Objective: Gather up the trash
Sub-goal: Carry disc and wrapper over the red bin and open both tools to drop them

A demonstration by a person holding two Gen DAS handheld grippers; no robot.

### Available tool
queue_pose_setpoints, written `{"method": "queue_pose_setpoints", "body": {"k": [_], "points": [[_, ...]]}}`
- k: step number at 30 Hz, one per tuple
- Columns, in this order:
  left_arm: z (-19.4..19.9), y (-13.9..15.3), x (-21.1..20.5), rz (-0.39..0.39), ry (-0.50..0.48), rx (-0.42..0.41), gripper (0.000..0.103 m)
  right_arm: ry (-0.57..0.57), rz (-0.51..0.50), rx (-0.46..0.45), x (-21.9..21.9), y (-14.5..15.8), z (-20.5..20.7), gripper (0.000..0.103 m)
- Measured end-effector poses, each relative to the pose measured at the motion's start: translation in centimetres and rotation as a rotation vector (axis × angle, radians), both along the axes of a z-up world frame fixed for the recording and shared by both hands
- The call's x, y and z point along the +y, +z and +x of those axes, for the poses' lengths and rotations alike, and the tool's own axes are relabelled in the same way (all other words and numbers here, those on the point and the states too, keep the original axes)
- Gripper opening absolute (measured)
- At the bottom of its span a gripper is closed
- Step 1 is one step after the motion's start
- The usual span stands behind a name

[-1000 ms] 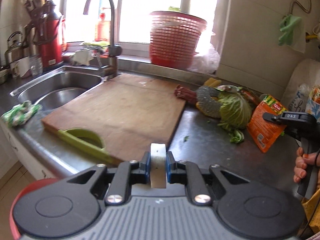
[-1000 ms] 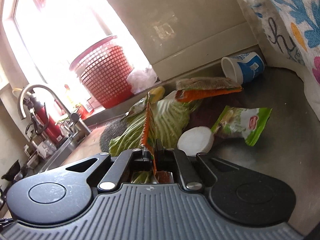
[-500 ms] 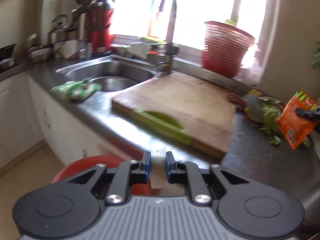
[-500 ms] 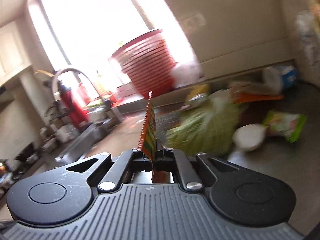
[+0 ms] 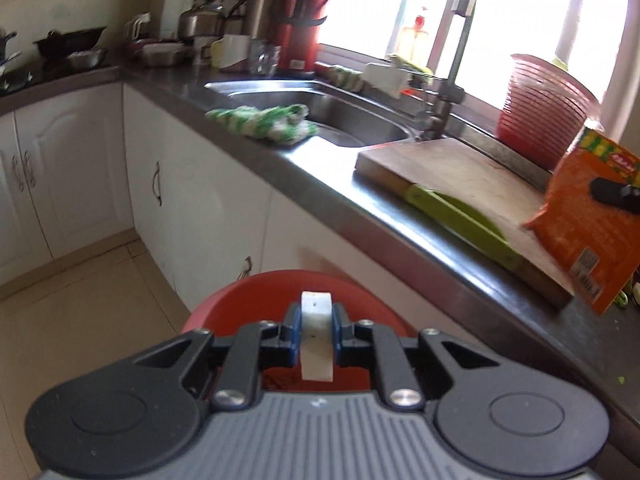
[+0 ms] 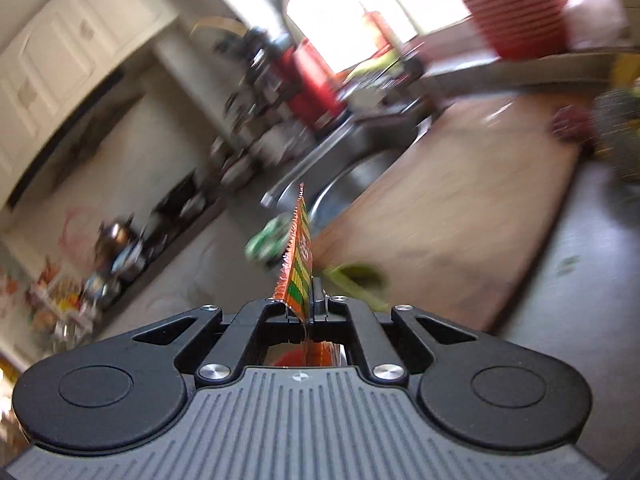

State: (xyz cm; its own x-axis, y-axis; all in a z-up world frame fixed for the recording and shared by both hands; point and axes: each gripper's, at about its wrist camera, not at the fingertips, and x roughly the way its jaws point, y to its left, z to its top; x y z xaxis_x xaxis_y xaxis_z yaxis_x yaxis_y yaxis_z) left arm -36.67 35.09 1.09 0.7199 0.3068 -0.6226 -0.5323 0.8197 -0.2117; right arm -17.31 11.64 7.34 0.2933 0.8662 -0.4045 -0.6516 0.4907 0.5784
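My left gripper [image 5: 316, 330] is shut on a white slice of radish [image 5: 316, 336], held on edge between its blue pads. Directly below and ahead of it sits a red bin [image 5: 256, 300] on the floor against the white cabinets. My right gripper [image 6: 306, 310] is shut on an orange snack wrapper [image 6: 298, 264], seen edge-on in the blurred right wrist view. That same orange wrapper [image 5: 588, 220] hangs at the right of the left wrist view, over the counter's front edge, with a black fingertip [image 5: 612, 194] of the right gripper across it.
A wooden cutting board [image 5: 452, 178] with a green handle [image 5: 460, 216] lies on the dark counter beside the steel sink [image 5: 340, 120]. A green-white cloth [image 5: 264, 120] rests on the sink's rim. A red basket [image 5: 544, 108] stands by the window. Vegetable scraps [image 6: 616, 136] lie beyond the board.
My left gripper has swung left off the counter and down, so the red bin now sits under the radish slice. My right gripper has carried the wrapper left, over the board's front.
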Motion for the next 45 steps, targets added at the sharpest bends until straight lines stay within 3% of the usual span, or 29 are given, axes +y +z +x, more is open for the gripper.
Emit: {"method": "queue_pose_setpoints", "body": {"k": [7,14,20,23,25,28,31,36,45], "points": [[0.1,-2.0,2.9,-0.05,0.019,-0.006,0.013,0.15,-0.15,0.0,8.4,-3.0,-1.0,0.003],[1.2,-4.0,4.6,-0.082,0.01,0.018,0.013,0.212,-0.261,0.031,12.9,-5.9,-1.0,0.005],[2.1,-5.2,5.4,-0.111,-0.011,0.037,0.013,0.229,-0.325,0.042,14.8,-7.5,-1.0,0.021],[2.7,-5.4,5.7,-0.115,-0.024,0.046,0.016,0.237,-0.327,0.035,14.4,-7.0,-2.1,0.033],[2.9,-5.3,5.8,-0.112,-0.022,0.054,0.027,0.235,-0.33,0.014,13.9,-6.2,-2.6,0.037],[3.0,-5.1,6.2,-0.109,-0.016,0.058,0.031,0.238,-0.306,-0.01,12.9,-5.7,-2.6,0.05],[3.1,-4.7,6.4,-0.098,-0.014,0.066,0.039,0.237,-0.275,-0.035,11.4,-5.0,-2.5,0.056],[3.6,-3.7,6.4,-0.078,-0.029,0.071,0.043,0.207,-0.242,-0.091,9.5,-3.8,-2.5,0.063],[4.8,-1.1,5.1,-0.033,-0.085,0.049,0.053,0.073,-0.207,-0.168,5.8,-2.6,-1.1,0.077]]}}
